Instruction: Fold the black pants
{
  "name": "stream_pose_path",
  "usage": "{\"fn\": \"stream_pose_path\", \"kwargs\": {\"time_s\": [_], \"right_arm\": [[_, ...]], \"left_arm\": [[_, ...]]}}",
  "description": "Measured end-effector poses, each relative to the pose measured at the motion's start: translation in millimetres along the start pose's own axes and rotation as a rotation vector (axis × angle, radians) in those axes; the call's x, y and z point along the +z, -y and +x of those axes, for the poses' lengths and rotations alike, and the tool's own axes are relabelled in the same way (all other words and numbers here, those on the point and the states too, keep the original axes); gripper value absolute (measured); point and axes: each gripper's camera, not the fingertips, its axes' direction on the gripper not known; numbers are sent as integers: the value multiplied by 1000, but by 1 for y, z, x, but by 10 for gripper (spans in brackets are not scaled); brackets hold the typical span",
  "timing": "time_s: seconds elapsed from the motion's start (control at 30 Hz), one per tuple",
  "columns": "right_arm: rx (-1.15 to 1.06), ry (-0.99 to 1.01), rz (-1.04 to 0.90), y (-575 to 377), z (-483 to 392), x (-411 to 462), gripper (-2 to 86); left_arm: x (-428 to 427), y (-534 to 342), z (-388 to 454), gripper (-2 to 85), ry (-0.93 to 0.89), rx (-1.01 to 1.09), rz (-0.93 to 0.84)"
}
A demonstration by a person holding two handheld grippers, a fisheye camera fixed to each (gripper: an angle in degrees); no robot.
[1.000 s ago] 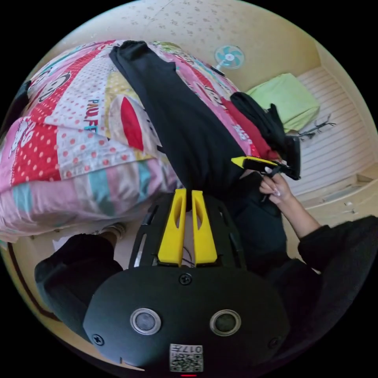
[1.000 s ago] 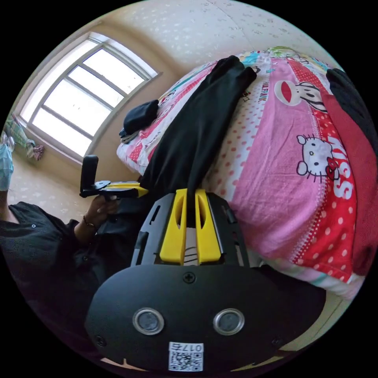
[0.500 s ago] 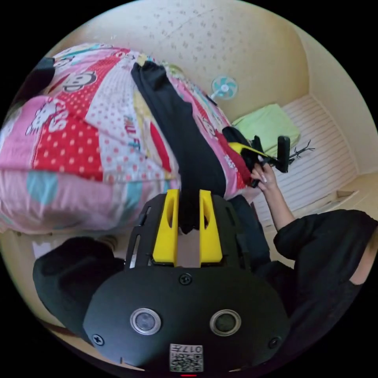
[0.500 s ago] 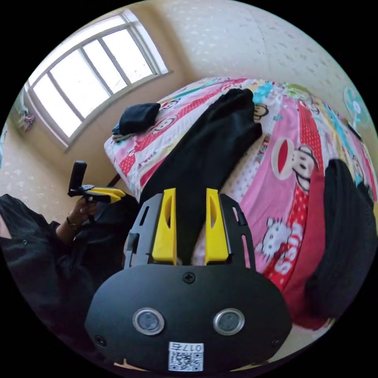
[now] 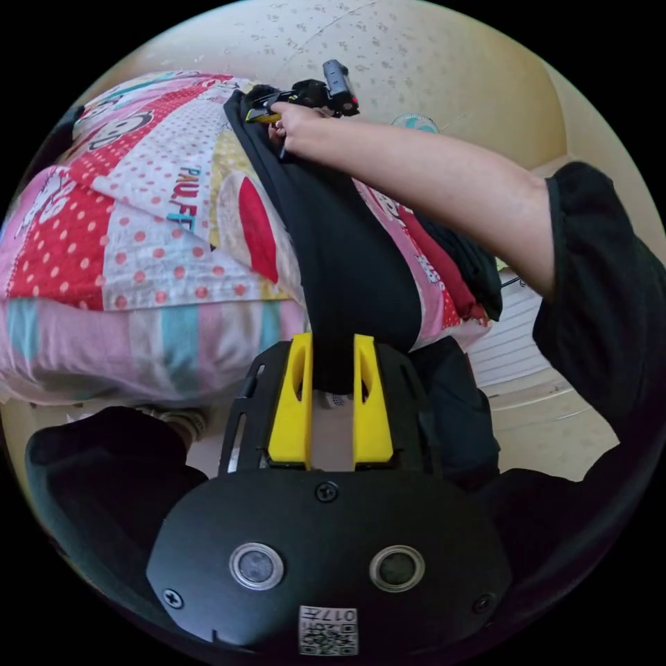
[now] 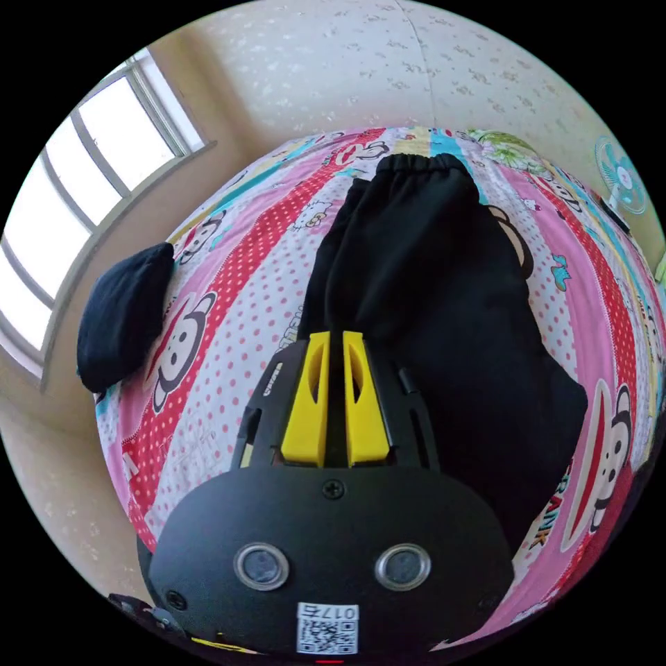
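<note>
The left claw [image 5: 331, 374] stands with its jaws apart around the hanging end of the black pants [image 5: 340, 257], not pressing it, probably ready to pinch the hem for the fold. The pants lie along the patterned bed [image 5: 125, 229] toward 12 o'clock, where the right claw [image 5: 267, 114] reaches their far end. In the right gripper view, the right claw [image 6: 336, 395] appears nearly closed on a ridge of pants [image 6: 430, 291] cloth.

Soft daylight enters through the window [image 6: 76, 208], whose panes are blown out white. The black pants [image 6: 444, 333] show almost no fold detail. Both fisheye views bend strongly near their black rims; focus stays sharp.
</note>
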Motion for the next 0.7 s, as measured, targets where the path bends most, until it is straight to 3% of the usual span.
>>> {"fn": "stream_pose_path", "kwargs": {"time_s": [0.2, 0.37, 0.43, 0.6, 0.7], "right_arm": [[-95, 111, 152, 7, -28, -45, 30], [-141, 51, -43, 31, -47, -17, 46], [-133, 61, -7, 33, -43, -38, 63], [-135, 209, 111, -11, 8, -159, 104], [-69, 204, 6, -51, 65, -191, 137]], "left_arm": [[-9, -16, -8, 19, -14, -56, -43], [-9, -21, -4, 26, 23, -54, -113], [-15, -21, -6, 42, 8, -58, -118], [-64, -24, -24, 84, -112, -64, 70], [-96, -7, -45, 85, -139, -80, 172]]}}
